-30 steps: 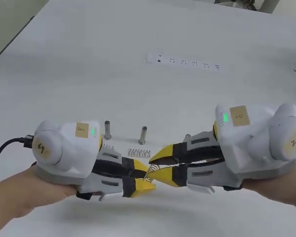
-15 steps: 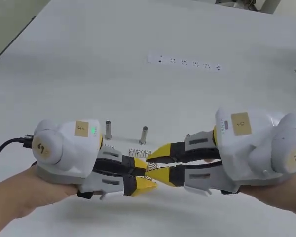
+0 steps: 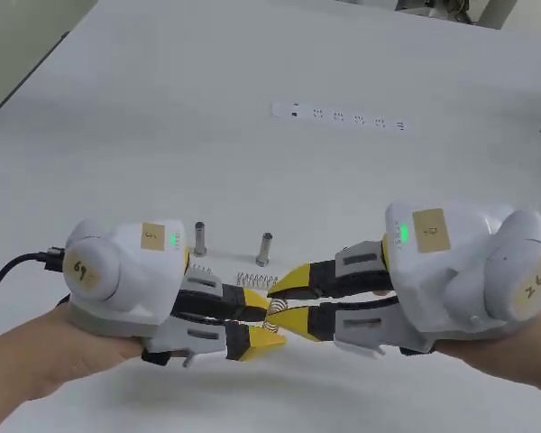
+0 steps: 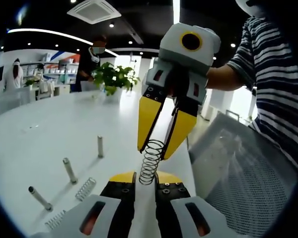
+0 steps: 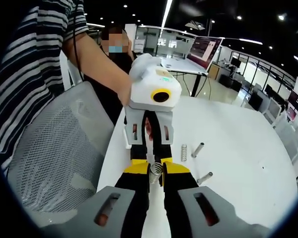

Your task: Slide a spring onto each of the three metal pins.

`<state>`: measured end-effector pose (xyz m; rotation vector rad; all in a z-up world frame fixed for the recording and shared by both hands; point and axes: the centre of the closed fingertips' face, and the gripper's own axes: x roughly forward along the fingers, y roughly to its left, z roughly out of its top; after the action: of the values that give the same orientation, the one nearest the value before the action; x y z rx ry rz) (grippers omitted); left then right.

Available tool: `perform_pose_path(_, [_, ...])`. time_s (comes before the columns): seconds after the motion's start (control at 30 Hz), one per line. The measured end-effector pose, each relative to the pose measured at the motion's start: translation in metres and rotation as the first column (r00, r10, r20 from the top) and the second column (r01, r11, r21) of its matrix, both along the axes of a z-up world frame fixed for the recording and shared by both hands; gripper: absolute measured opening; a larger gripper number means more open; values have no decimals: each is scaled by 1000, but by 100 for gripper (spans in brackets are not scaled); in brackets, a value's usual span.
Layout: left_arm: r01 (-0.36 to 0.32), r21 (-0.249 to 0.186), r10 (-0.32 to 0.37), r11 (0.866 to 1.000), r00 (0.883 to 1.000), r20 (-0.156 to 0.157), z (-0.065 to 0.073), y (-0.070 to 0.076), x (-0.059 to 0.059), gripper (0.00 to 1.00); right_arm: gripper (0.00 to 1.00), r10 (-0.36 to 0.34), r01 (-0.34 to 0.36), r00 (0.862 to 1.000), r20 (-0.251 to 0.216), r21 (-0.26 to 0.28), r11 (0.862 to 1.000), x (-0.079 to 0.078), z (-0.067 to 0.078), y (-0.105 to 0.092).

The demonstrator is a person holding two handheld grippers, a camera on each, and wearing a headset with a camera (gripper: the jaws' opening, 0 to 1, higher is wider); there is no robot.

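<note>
Left gripper view: the spring (image 4: 150,161), off the white table (image 4: 35,144), has one end clenched in the left gripper (image 4: 145,177) and the other pinched by the right gripper (image 4: 154,150), its jaws in a narrow V. Three metal pins (image 4: 69,170) stand nearby on the table. The left gripper's round sticker (image 3: 81,269) reads 69.

Right gripper (image 5: 156,169) jaws come up from the bottom, yellow tips nearly closed on a spring (image 5: 155,174) standing upright between them. Left gripper (image 5: 152,157) faces in from above, tips meeting the same spring's top end. White table (image 5: 238,148) to the right: second spring (image 5: 184,152) just beside a pin (image 5: 197,149), other pin (image 5: 204,177) nearer, both pins lying down. Mesh chair (image 5: 54,148) on the left, with a person (image 5: 25,64) in a striped shirt whose hand (image 5: 123,91) holds the left gripper.
</note>
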<state>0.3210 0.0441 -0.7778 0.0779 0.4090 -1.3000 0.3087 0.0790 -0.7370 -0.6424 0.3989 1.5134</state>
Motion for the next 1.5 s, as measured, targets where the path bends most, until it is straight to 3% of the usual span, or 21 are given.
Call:
perform_pose_path(0.3, [-18, 3, 18, 1000, 1000, 7, 0, 3, 2, 12, 7, 6, -6, 1000, 18, -14, 1000, 2, -1, 0])
perform_pose_path(0.37, [-44, 8, 44, 999, 999, -26, -3, 6, 3, 15, 7, 8, -8, 1000, 11, -15, 1000, 1, -1, 0])
perform_pose_path(0.47, [-56, 11, 56, 998, 998, -9, -4, 11, 5, 20, 7, 10, -10, 1000, 21, -20, 1000, 2, -2, 0])
perform_pose_path(0.57, [-73, 6, 74, 997, 997, -16, -4, 16, 6, 21, 7, 8, -8, 1000, 24, -21, 1000, 2, -2, 0])
perform_pose_path(1.03, [-148, 17, 149, 989, 989, -24, -7, 30, 10, 45, 7, -9, 10, 999, 37, -22, 1000, 8, -3, -1])
perform_pose_path(1.17, [-179, 17, 180, 984, 983, -40, -8, 36, 11, 52, 7, -14, 15, 999, 39, -24, 1000, 9, -3, -1])
perform_pose_path(1.37, [-260, 21, 260, 965, 964, -50, -12, 55, 20, 68, 7, -32, 33, 998, 45, -23, 999, 14, -4, -4])
perform_pose_path(1.5, [-275, 35, 277, 961, 959, -54, -15, 63, 19, 74, 7, -44, 45, 998, 46, -23, 999, 17, -5, -5])
